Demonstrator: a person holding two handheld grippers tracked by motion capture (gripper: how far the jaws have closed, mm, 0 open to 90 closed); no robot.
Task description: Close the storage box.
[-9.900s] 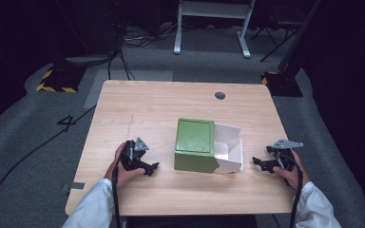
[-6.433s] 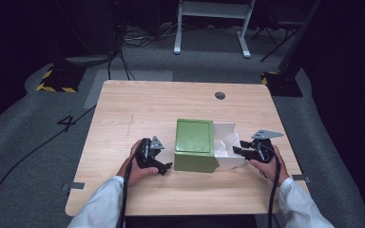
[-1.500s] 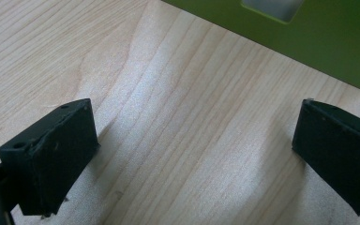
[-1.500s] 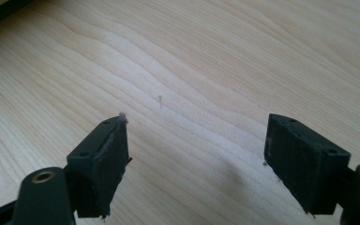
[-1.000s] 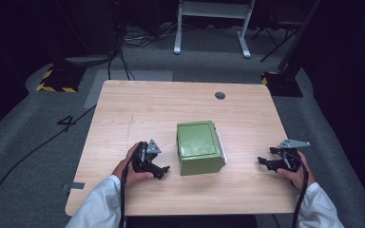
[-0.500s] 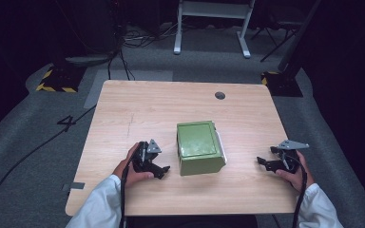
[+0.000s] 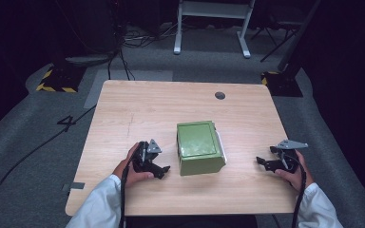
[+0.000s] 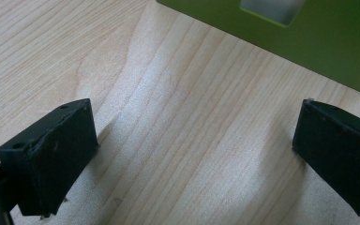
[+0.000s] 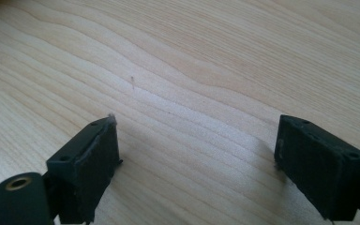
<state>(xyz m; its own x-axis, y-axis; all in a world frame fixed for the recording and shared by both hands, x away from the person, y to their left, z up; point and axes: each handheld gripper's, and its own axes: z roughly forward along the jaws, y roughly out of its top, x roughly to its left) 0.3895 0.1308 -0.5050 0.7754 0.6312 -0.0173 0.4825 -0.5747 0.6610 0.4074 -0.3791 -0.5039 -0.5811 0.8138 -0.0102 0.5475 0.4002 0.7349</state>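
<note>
Pale wooden table (image 7: 138,109), dark round grommet (image 7: 220,95) near far edge. Grey carpet floor (image 7: 24,156) marked with black "4" (image 7: 67,122). Black cables (image 7: 123,40) trailing. Yellow-black hazard tape (image 7: 52,88) at left. White frame legs (image 7: 211,28) beyond. Surroundings dark.

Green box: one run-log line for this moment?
box: closed, mid-table | left gripper: open, beside box, apart | right gripper: open, jaws just opening, nothing between | table
</note>
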